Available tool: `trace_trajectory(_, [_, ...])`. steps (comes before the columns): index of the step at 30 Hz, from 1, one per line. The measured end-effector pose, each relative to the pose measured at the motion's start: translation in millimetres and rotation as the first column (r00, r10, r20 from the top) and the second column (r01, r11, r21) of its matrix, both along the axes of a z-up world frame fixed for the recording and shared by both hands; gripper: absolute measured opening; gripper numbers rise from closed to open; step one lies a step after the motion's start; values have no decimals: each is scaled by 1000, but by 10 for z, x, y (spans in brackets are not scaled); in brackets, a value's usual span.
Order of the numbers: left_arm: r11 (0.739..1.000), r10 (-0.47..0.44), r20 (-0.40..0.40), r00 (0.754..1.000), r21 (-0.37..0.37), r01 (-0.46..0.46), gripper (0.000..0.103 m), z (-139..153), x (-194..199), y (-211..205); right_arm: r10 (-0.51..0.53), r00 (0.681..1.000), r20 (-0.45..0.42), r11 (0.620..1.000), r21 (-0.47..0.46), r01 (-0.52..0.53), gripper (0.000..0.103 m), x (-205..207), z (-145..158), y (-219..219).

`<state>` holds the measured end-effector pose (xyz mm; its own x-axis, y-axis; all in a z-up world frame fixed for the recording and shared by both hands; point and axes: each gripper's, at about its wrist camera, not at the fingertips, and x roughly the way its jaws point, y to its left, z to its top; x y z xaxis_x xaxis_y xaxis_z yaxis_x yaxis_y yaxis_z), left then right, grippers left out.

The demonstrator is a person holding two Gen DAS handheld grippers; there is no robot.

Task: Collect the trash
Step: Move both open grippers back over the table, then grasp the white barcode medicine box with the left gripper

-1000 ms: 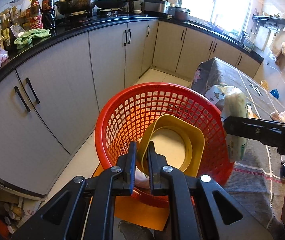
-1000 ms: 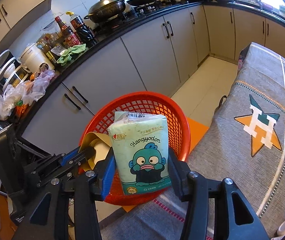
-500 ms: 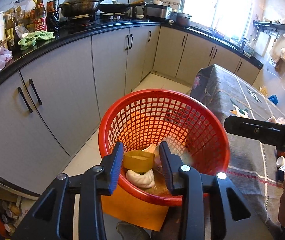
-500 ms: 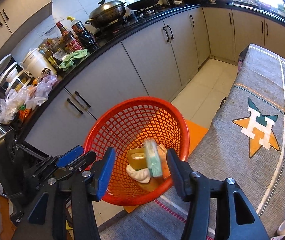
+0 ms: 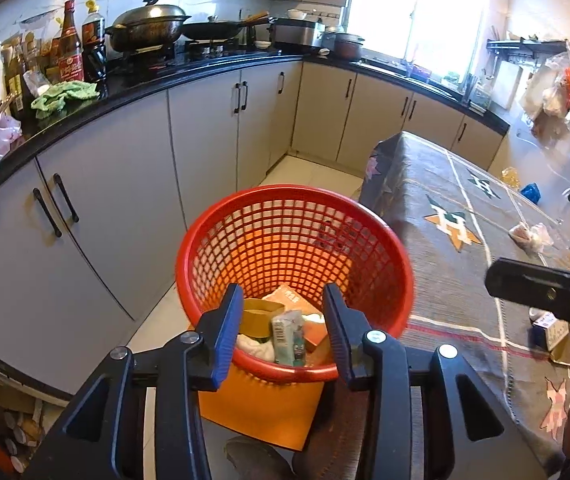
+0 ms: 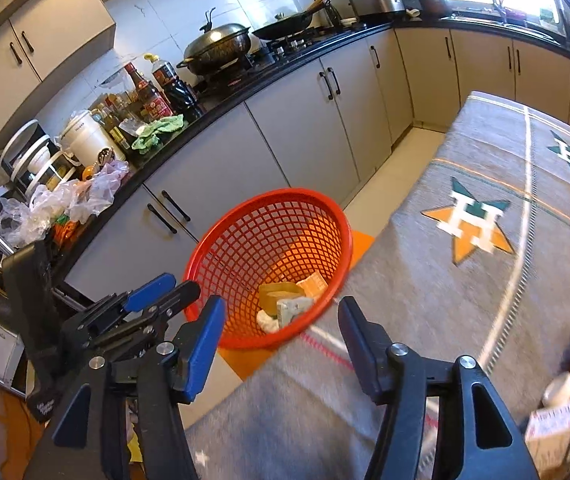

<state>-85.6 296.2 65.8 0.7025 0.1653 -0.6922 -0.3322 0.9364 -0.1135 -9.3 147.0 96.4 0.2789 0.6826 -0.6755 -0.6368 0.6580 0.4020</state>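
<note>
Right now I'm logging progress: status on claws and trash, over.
Left claw open, empty. Right claw open, empty. Green tissue pack and yellow tub lie in red mesh plastic basket. Nothing blocking the basket.

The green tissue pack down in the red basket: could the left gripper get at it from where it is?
Probably yes. The left gripper is open and empty, right over the near rim of the basket, and the tissue pack lies on top of the other trash with nothing over it.

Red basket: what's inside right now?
In the basket: a yellow container, a green tissue pack, an orange box and something white. Anything beneath them is hidden.
</note>
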Motion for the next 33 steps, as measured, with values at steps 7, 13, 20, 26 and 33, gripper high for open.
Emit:
trace_trajectory(7, [997,-70,12,997,23,70,43,103,7,-350,-33,999,14,999,33,32,66,-229,93,-434])
trace_trajectory(13, [983,-173,13,985,65,172,53,156,48,-783,-107,994,32,992,66,105,66,-340,169,-967])
trace_trajectory(20, [929,-363,-4,932,80,362,56,128,122,-1465,-244,970,17,964,110,241,68,-372,172,-1764])
trace_trajectory(26, [845,-519,-21,855,137,516,65,66,155,-2146,-363,931,-22,922,134,363,68,-325,70,-2437])
trace_trajectory(33, [772,-600,-63,798,219,597,68,-15,342,-2661,-459,886,-58,872,157,463,69,-291,-41,-3055])
